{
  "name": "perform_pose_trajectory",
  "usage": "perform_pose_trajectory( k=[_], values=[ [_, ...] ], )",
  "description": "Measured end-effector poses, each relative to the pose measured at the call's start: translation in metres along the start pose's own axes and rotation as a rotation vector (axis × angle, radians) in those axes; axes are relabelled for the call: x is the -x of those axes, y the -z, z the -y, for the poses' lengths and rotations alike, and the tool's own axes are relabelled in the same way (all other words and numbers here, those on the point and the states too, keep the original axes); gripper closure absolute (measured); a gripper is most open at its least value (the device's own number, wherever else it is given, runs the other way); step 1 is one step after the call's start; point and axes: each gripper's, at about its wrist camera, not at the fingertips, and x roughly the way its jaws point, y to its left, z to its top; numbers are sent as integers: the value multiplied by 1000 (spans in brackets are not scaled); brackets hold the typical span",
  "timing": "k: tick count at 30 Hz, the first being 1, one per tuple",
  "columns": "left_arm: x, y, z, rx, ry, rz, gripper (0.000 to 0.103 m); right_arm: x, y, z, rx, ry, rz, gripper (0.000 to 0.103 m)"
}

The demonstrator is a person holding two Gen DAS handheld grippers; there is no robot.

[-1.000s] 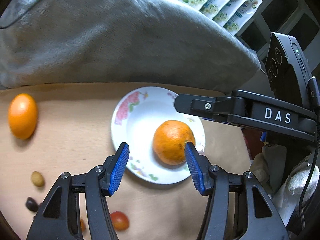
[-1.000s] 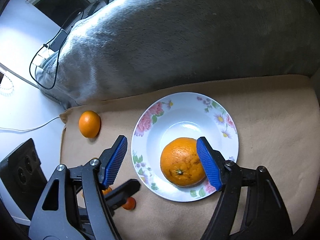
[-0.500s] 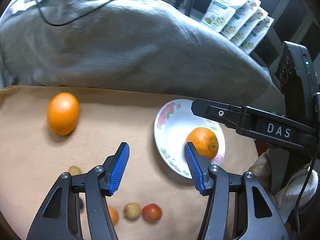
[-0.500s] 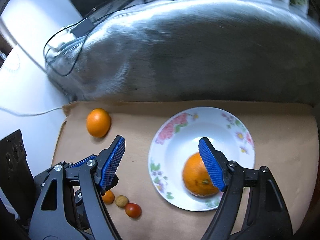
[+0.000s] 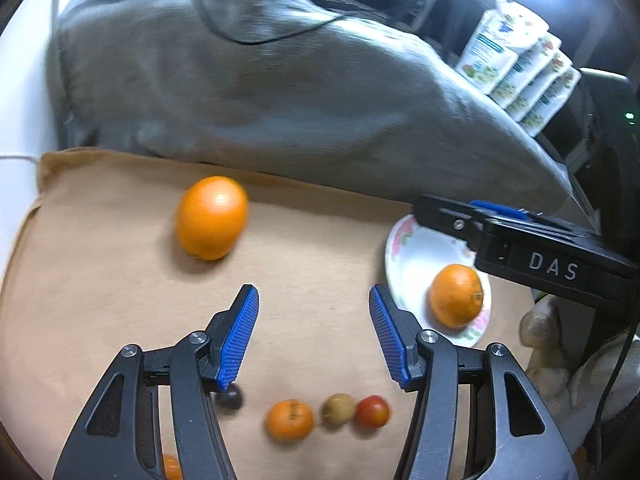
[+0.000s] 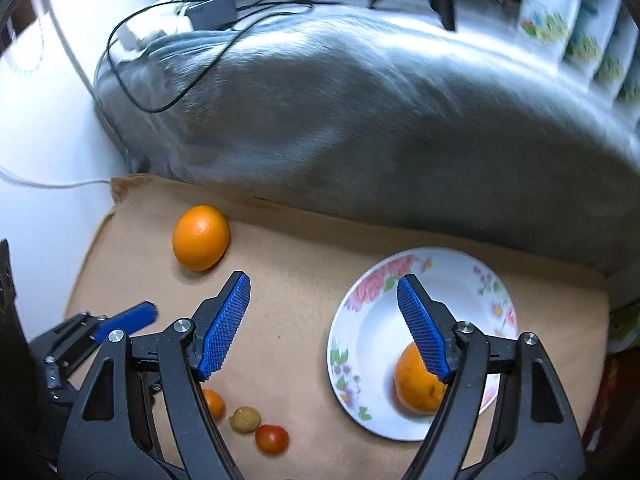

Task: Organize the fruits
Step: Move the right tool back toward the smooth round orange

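A floral white plate [image 6: 360, 356] [image 5: 408, 256] holds one orange [image 6: 416, 388] [image 5: 456, 294]. A second orange [image 5: 212, 218] [image 6: 201, 237] lies on the tan mat, far left. A small orange fruit [image 5: 290, 419], a yellowish fruit [image 5: 339, 410], a red tomato [image 5: 373, 411] [image 6: 272, 439] and a dark fruit [image 5: 230, 397] lie in a row near me. My left gripper [image 5: 314, 336] is open and empty over bare mat. My right gripper [image 6: 324, 324] is open and empty at the plate's left rim.
A grey blanket heap [image 5: 260, 92] with a black cable borders the mat's far side. Printed pouches [image 5: 516, 68] stand at the back right. The tan mat [image 6: 288, 320] ends at a white surface on the left. Another small orange fruit [image 5: 172, 468] shows at the bottom edge.
Both grippers have pulled back and swung left, away from the plate. The orange stays in the plate. The second orange and the small fruits have come further into view.
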Motion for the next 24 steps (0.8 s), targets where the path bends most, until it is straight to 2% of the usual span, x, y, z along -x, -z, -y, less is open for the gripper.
perform_pose_trajectory(
  k=[3,12,24],
  values=[
    [1,1,-13,17,-22,1,47,-1,-4,-17,48,35,20,24],
    [6,2,-52,67,-73,18,47,-12,-13,-50,104,23,8,24],
    [-2,0,-75,79,-78,7,47,-29,-18,-71,141,25,2,24]
  ],
)
